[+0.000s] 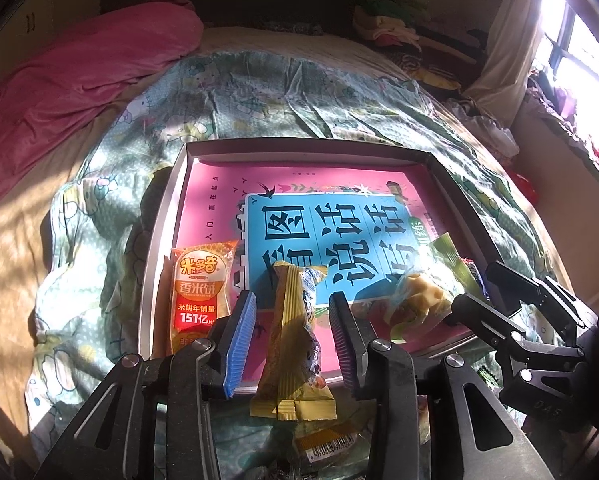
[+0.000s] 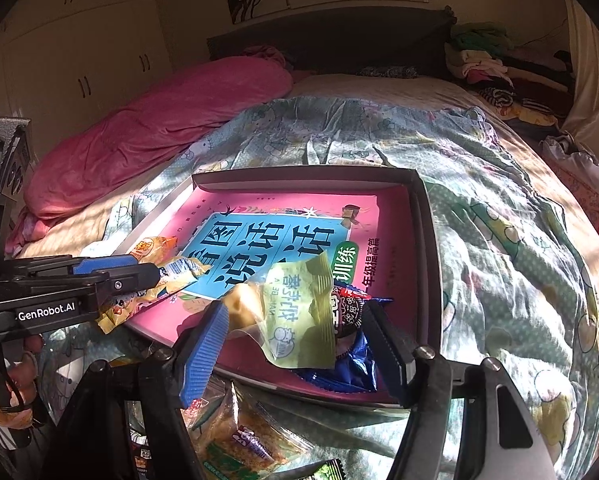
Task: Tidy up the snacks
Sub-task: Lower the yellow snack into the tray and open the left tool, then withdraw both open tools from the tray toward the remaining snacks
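Left wrist view: left claw (image 1: 293,338) jaws apart, yellow snack bar (image 1: 295,344) lying loose between them across the box (image 1: 299,148) near rim. Three snacks visible in box: bar, orange rice-cracker pack (image 1: 197,292), green chip bag (image 2: 299,312). Right wrist view only: right claw (image 2: 299,354) half open around green chip bag; blue packet (image 2: 351,368) underneath, loose packs on bed (image 2: 499,240).
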Available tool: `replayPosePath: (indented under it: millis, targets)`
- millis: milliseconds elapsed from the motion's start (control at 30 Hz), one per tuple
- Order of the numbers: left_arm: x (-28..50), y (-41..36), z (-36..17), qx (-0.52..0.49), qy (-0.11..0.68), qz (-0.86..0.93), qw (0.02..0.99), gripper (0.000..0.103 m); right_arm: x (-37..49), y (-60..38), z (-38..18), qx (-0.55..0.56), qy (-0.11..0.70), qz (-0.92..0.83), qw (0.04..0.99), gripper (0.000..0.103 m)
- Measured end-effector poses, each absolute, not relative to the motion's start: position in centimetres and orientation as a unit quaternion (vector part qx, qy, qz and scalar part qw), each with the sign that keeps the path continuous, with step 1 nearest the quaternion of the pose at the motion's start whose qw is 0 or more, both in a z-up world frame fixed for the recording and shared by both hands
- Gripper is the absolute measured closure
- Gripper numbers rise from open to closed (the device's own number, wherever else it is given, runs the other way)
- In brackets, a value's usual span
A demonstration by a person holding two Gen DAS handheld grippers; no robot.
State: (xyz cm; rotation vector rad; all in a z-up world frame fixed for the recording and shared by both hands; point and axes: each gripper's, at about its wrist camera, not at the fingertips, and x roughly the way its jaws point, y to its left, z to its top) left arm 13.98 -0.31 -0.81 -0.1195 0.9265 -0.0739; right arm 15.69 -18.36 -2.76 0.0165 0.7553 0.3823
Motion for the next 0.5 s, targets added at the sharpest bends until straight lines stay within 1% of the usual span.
replayPosePath:
  millis: [233, 333, 400, 433, 500]
  targets:
    - [13.2, 0.0, 0.0, -0.053, 0.441, -0.032, 0.896, 0.057, 15.5, -18.8, -2.3, 0.014, 0.356, 0.180, 0.917, 0.034]
    - [12.7, -0.1, 0.2, -0.050, 0.440, -0.030, 0.896, 0.056, 15.4, -19.0, -2.1, 0.018, 0.354, 0.179, 0.918, 0.031]
    - [12.4, -0.1, 0.4, -0.048, 0.438, -0.030, 0.897, 0.053, 15.3, -19.1, -1.9, 0.019, 0.351, 0.179, 0.919, 0.031]
    - [12.3, -0.2, 0.4, -0.048, 0.439, -0.029, 0.897, 0.049, 15.2, -19.1, -1.8, 0.019, 0.349, 0.180, 0.919, 0.031]
    - [12.0, -0.3, 0.5, -0.045, 0.439, -0.028, 0.897, 0.048, 15.0, -19.1, -1.7, 0.018, 0.346, 0.180, 0.921, 0.031]
